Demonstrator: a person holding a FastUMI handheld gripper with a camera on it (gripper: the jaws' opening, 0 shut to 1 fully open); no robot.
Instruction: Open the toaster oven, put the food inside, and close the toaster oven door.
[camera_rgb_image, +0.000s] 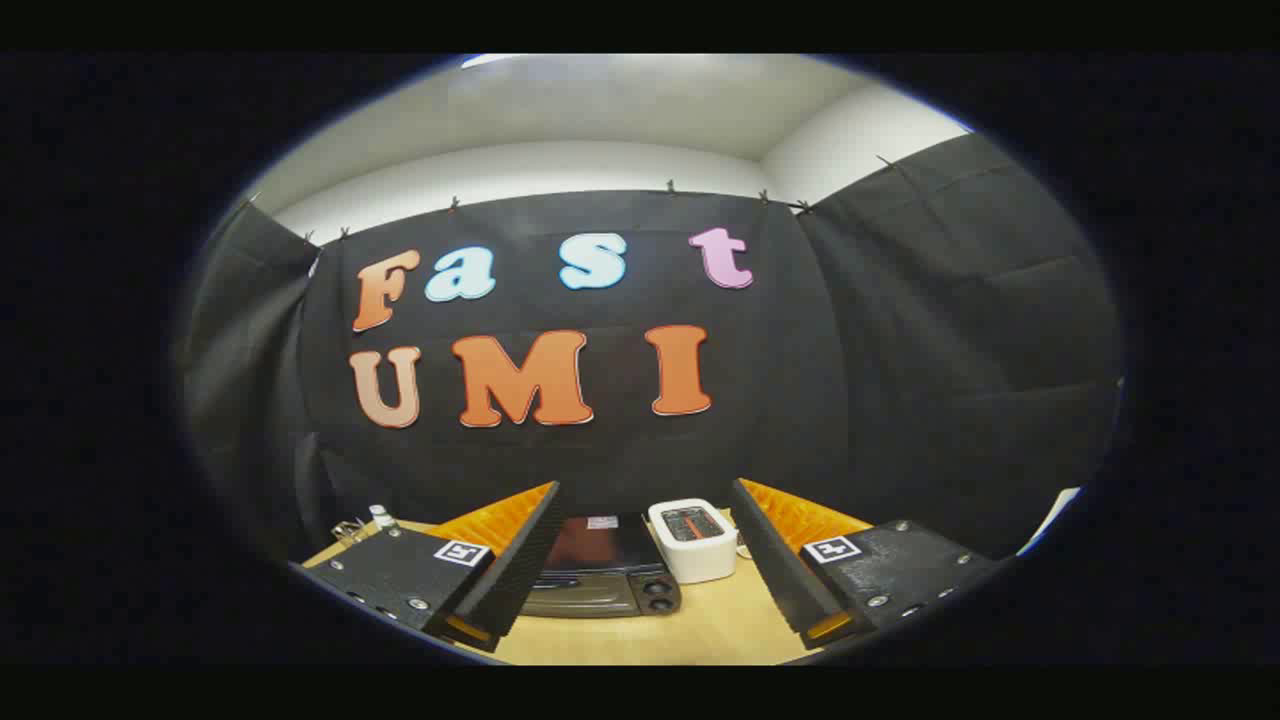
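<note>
A dark toaster oven (605, 570) stands on the wooden table (700, 625), beyond my fingers and partly behind the left one. Its door looks closed, with two knobs on its right side. My gripper (645, 490) hangs well above and short of the oven. It is open, with a wide gap and nothing between the left finger (510, 560) and the right finger (785, 555). I cannot make out any food.
A white pop-up toaster (692, 538) sits right of the oven, close against it. A small white bottle (381, 517) and a metal clip stand at the table's far left, by the black cloth wall behind.
</note>
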